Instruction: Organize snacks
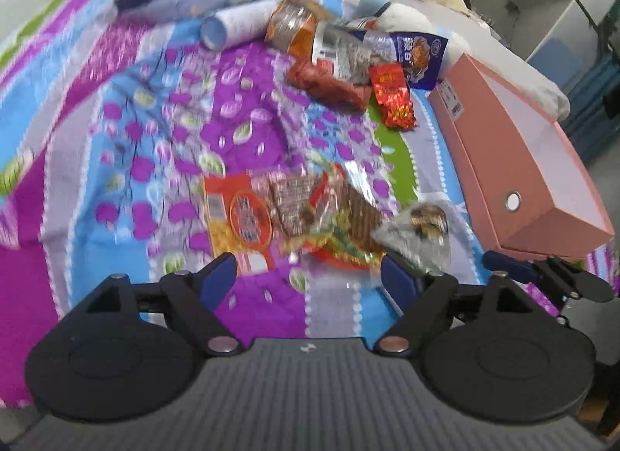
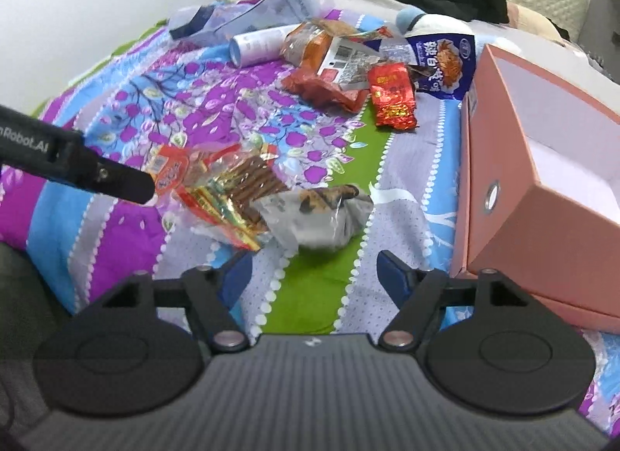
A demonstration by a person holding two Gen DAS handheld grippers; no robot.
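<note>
While both of our grippers hang over the bedspread (image 2: 310, 276), the left gripper (image 1: 308, 276) and right gripper (image 2: 312, 276) stand wide open with nothing between their fingers. Left of the pink box (image 2: 515, 195), just ahead of us, lie a grey packet (image 2: 314, 218) and a clear bag of sticks (image 2: 232, 191), touching each other. Both look light, crinkly and slippery, so we judge a pinch on a sealed edge safest; the sticks could snap. Beyond them, by the box's far end, sits a pile with a red pouch (image 2: 391, 102) and a blue bag (image 2: 441, 59).
</note>
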